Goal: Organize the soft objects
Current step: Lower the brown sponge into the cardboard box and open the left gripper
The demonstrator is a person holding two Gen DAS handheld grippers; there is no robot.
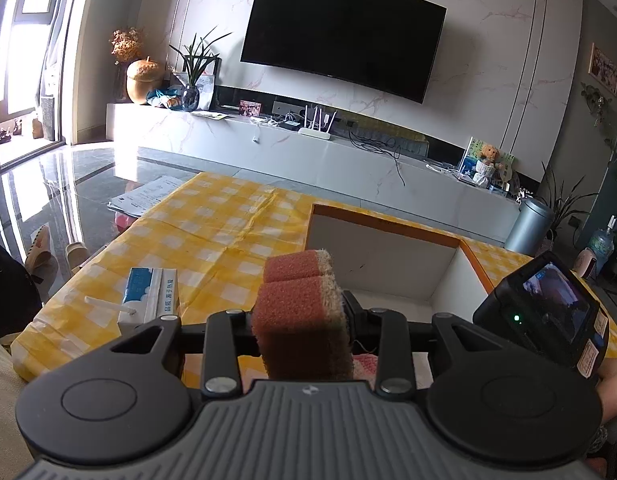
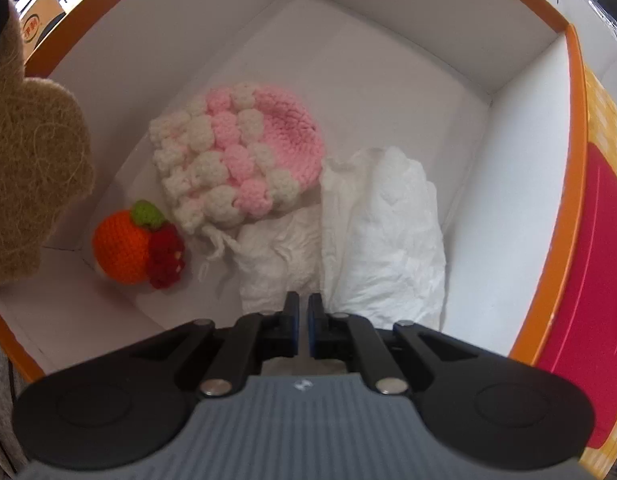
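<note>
My left gripper point(image 1: 302, 320) is shut on an orange-brown sponge point(image 1: 292, 280) with a tan fibrous scrub layer, held just in front of the white box with an orange rim point(image 1: 388, 224). My right gripper point(image 2: 303, 312) points down into that box point(image 2: 388, 20), shut, with nothing between its fingers. Inside lie a pink and white crochet hat point(image 2: 236, 152), an orange crochet fruit point(image 2: 124, 248) with a green leaf and a red piece, and crumpled white tissue point(image 2: 380, 240). A tan fibrous mass point(image 2: 24, 160), seemingly the sponge's scrub side, juts in at the left edge.
The box stands on a table with a yellow checked cloth point(image 1: 212, 224). A blue and white tissue pack point(image 1: 148, 296) lies at the table's left. The right gripper's camera body point(image 1: 548, 304) hangs over the box. A TV wall and low cabinet lie beyond.
</note>
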